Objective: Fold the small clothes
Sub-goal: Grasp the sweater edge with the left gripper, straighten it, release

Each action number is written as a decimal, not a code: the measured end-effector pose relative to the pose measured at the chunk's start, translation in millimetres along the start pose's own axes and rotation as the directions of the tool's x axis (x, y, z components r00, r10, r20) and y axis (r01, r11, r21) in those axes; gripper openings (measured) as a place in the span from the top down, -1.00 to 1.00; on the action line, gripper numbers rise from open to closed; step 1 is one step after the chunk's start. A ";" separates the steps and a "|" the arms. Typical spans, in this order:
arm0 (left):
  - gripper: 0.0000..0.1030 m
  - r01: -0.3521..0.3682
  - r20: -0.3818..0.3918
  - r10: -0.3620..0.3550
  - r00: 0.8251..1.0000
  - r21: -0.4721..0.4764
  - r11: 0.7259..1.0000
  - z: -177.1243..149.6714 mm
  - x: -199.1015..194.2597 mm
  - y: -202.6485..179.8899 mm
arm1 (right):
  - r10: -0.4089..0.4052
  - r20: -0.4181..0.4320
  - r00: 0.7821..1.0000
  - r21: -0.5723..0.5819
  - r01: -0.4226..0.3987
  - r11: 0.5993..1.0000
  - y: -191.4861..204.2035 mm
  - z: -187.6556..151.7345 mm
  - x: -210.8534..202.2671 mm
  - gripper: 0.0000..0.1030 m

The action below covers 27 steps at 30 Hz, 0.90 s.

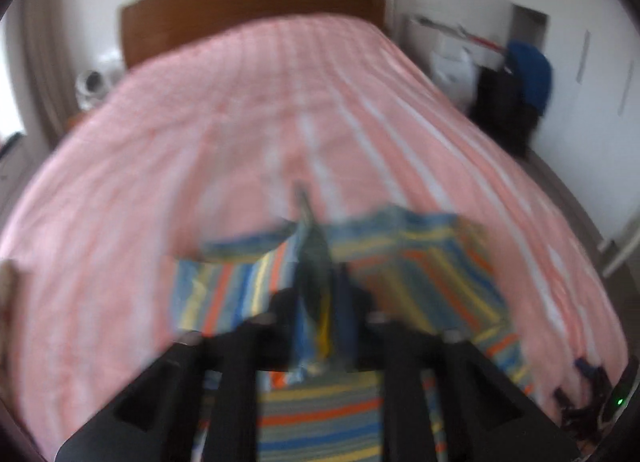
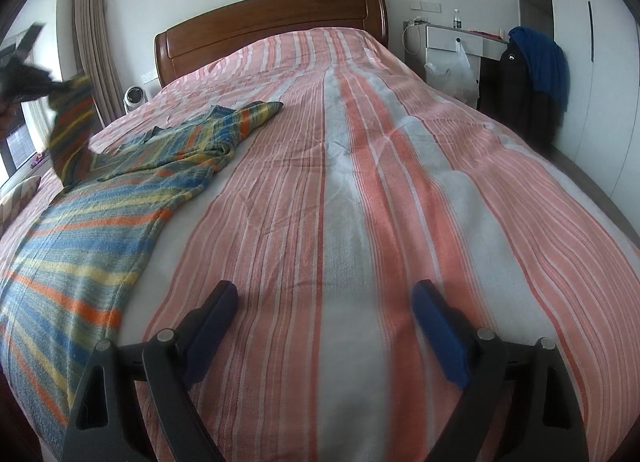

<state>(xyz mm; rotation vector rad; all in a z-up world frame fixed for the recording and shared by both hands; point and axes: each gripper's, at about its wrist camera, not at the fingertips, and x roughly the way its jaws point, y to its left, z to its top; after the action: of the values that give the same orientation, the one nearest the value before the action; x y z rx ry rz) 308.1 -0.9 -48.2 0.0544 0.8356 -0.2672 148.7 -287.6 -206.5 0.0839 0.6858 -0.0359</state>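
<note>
The pink-striped bed (image 2: 360, 190) is otherwise bare. The right hand-held gripper (image 2: 324, 326) rests released over the cover. To its far left, the left hand-held gripper (image 1: 320, 302) clenches the striped garment (image 2: 100, 202), lifting one edge; folding appears barely begun.

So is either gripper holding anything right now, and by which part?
The left gripper pinches a raised fold of the striped garment; which part is too blurred to tell. The right gripper is open and empty.

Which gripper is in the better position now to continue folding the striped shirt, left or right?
Left. The left gripper already pinches a fold of the striped shirt, lifted off the bed. The right gripper hangs open over bare bedspread, beside the shirt.
</note>
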 end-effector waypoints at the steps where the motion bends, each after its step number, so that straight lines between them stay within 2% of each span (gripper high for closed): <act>1: -0.48 0.002 -0.030 -0.002 1.000 0.003 1.000 -8.5 15.3 -13.8 | 0.000 0.000 1.000 0.000 0.000 1.000 0.0 -0.1 -0.1 -0.72; 2: -0.73 -0.012 -0.039 0.012 0.999 -0.001 1.000 -20.8 27.9 -25.0 | 0.000 0.000 1.000 0.000 0.000 1.000 -0.2 0.0 0.0 -0.72; 4: -0.70 -0.007 -0.079 0.006 0.997 -0.010 1.000 -42.0 42.3 -34.4 | 0.001 0.001 1.000 0.000 -0.001 1.000 -0.5 0.2 0.0 -0.72; 7: -0.69 0.042 -0.177 -0.045 0.983 -0.019 0.999 -82.5 45.6 -40.2 | 0.005 0.002 1.000 0.001 -0.005 1.000 0.0 0.3 0.0 -0.72; 12: -0.72 0.053 -0.170 -0.041 0.985 0.063 0.997 -149.1 -20.9 -24.5 | 0.011 0.004 1.000 0.002 -0.011 1.000 0.2 0.8 0.9 -0.73; 15: -0.84 -0.023 -0.130 0.030 0.991 0.051 0.998 -176.9 -61.7 11.9 | 0.013 0.005 1.000 0.002 -0.013 1.000 0.7 0.6 0.7 -0.74; 17: -0.88 -0.108 -0.101 0.110 0.989 0.020 0.994 -190.8 -82.0 41.4 | 0.013 0.005 1.000 0.001 -0.013 1.000 0.6 -0.6 0.1 -0.74; 19: -0.91 -0.189 -0.078 0.186 0.979 -0.029 0.982 -204.4 -93.0 71.8 | 0.013 0.005 1.000 0.001 -0.013 1.000 1.0 -0.9 0.0 -0.75; 22: -0.91 -0.300 -0.063 0.294 0.954 -0.138 0.944 -224.1 -89.9 118.1 | 0.012 0.006 1.000 0.000 -0.012 1.000 1.3 -1.1 0.0 -0.75; 24: -0.91 -0.332 -0.073 0.324 0.943 -0.231 0.914 -237.1 -76.9 142.7 | 0.011 0.006 1.000 0.000 -0.011 1.000 1.2 -1.0 0.0 -0.75; 27: -0.93 -0.297 -0.092 0.283 0.955 -0.353 0.888 -258.4 -57.5 167.9 | 0.007 0.006 1.000 -0.003 -0.007 1.000 2.2 -0.9 0.5 -0.75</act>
<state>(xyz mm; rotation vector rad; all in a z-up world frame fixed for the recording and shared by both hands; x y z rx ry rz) 126.8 212.7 -188.8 -0.1628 0.8910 0.1749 148.6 -285.4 -207.4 0.0835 0.6792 -0.0287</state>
